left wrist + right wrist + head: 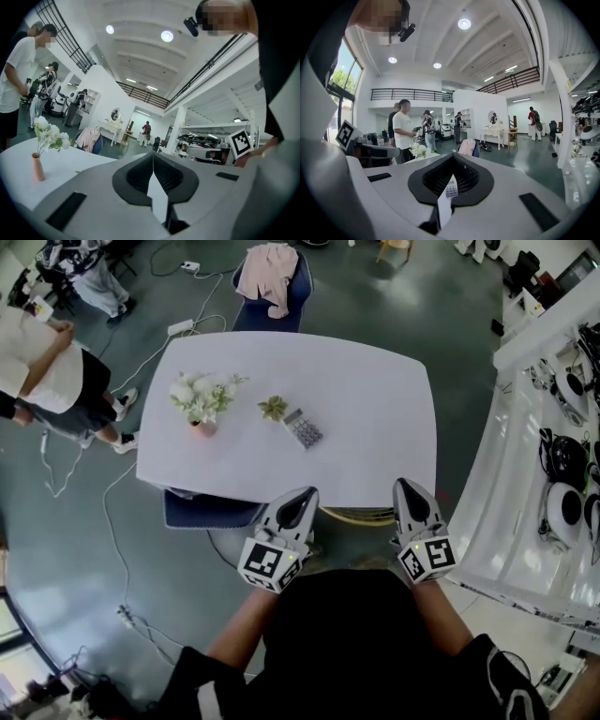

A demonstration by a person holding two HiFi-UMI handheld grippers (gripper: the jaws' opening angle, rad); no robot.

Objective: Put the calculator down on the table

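The grey calculator (303, 427) lies flat near the middle of the white table (375, 399), beside a small green plant (273, 408). Neither gripper touches it. My left gripper (302, 493) hangs off the table's near edge, close to my body, shut and empty. My right gripper (405, 484) is level with it to the right, also shut with nothing held. In the left gripper view the jaws of that gripper (153, 154) meet at the tip. The right gripper view shows its gripper (453, 155) likewise shut, with the calculator (451, 189) visible on the table through the gap lower down.
A pink vase of white flowers (201, 401) stands at the table's left. A chair draped with a pink garment (270, 277) is at the far side. A blue seat (211, 510) sits under the near edge. A person (47, 371) stands left; white shelving (525, 484) runs along the right.
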